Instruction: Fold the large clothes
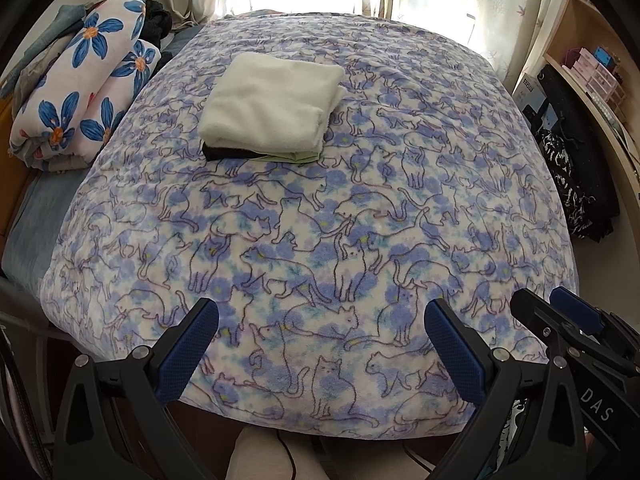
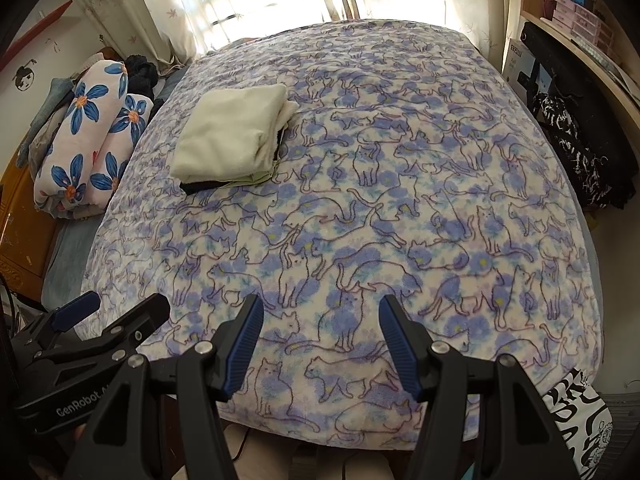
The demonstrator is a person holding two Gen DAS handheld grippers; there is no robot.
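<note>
A stack of folded clothes sits in the upper left-centre of the frame on a bed covered by a cat-print blanket, a cream piece on top with black and pale green layers beneath. At the bottom edge, the left gripper and right gripper hang over the blanket's near end, fingers spread wide, nothing between them. A flowered quilt lies rolled at far left.
</note>
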